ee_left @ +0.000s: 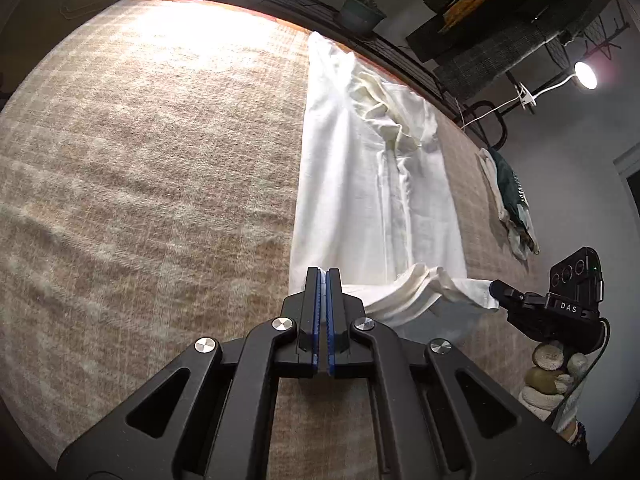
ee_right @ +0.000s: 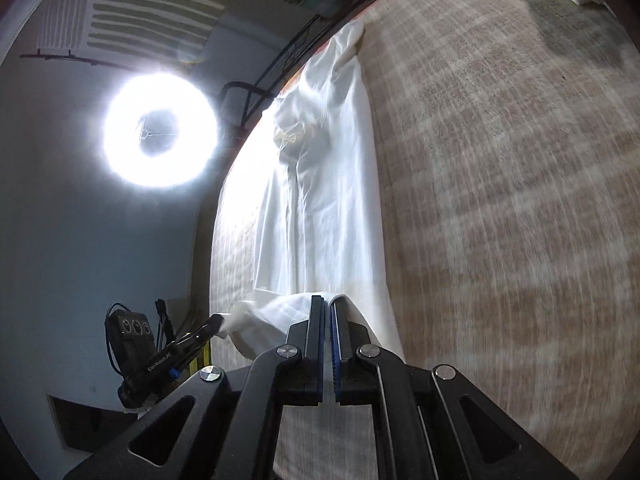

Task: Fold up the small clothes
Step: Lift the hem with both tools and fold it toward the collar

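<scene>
On the beige woven blanket point(ee_left: 140, 180) covering the tabletop, your white garment point(ee_left: 360, 184) lies stretched lengthwise away from you, its near hem lifted. From your left gripper point(ee_left: 322, 276), you see the fingers pressed together on one near corner of the hem, and your right gripper point(ee_left: 496, 290) pinching the other corner off to the right. Only this view shows the dark green cloth point(ee_left: 510, 196) at the blanket's right edge, the potted plant point(ee_left: 360, 10) and the small lamp point(ee_left: 585, 75). From your right gripper point(ee_right: 325, 303), the fingers are likewise clamped on the hem, and only here a glaring ring light point(ee_right: 160, 132) washes out the garment's left edge.
</scene>
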`<state>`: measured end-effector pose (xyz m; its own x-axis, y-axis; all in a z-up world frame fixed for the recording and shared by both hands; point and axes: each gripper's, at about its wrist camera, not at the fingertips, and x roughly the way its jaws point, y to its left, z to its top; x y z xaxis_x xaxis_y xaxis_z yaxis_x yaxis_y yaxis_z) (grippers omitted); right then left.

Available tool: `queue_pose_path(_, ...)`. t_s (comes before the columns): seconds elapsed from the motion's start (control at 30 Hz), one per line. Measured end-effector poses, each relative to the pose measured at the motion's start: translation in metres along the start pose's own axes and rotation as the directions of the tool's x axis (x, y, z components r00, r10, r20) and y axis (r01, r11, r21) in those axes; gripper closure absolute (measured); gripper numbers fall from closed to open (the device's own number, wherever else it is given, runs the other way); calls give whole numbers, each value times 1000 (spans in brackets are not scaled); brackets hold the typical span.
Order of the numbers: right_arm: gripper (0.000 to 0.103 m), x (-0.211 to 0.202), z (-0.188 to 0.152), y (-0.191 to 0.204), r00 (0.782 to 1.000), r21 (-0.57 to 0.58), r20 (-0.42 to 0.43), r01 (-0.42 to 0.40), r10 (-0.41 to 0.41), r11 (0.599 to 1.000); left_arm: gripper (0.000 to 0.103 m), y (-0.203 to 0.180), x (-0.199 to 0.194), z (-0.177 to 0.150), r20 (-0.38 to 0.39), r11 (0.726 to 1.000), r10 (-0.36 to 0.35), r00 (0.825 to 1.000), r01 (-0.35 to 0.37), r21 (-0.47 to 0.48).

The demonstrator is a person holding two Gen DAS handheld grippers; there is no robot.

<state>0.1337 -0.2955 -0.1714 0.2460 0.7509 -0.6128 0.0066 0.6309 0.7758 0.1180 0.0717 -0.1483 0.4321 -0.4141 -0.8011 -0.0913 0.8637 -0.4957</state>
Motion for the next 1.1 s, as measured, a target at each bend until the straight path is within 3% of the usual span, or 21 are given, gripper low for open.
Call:
queue_pose_path(0.2,103,10,3,-5,999,4,-10,45,-45,999,103,-2,13,8,-1,1000,6,1000,-6,-1)
queue_pose_path(0.4,102,6,6,-13,999,-2,-2,52,-52,999,103,0,9,19,61,1000,12,998,-10,-27)
queue_pose_path(0.47,97,3,7,-11,998,-28,1,63,-63,998,103,2,3,22,74,1000,4,997,-2,-21)
queue_pose_path(0.53,71,2,9,-3,995,-69,7,97,-96,993,103,1,-3,19,79,1000,3,997,-4,13)
queue_pose_path(0.57,69,-2,9,3,994,-100,23,112,-110,989,103,0,-5,17,79,999,11,997,-14,35)
queue_pose_path(0.7,74,-16,1,18,994,-209,35,107,-102,972,103,-1,-16,4,62,995,5,998,-11,102)
queue_pose_path(0.93,80,14,-22,34,991,-326,-74,80,-110,942,103,-20,12,-16,-75,974,6,997,11,226)
queue_pose_path(1.0,80,28,-26,35,987,-338,-108,79,-122,938,103,-26,28,-14,-105,974,38,994,-13,226)
queue_pose_path(1.1,80,38,-26,33,983,-343,-113,98,-144,934,103,-29,41,-3,-79,973,77,994,-57,224)
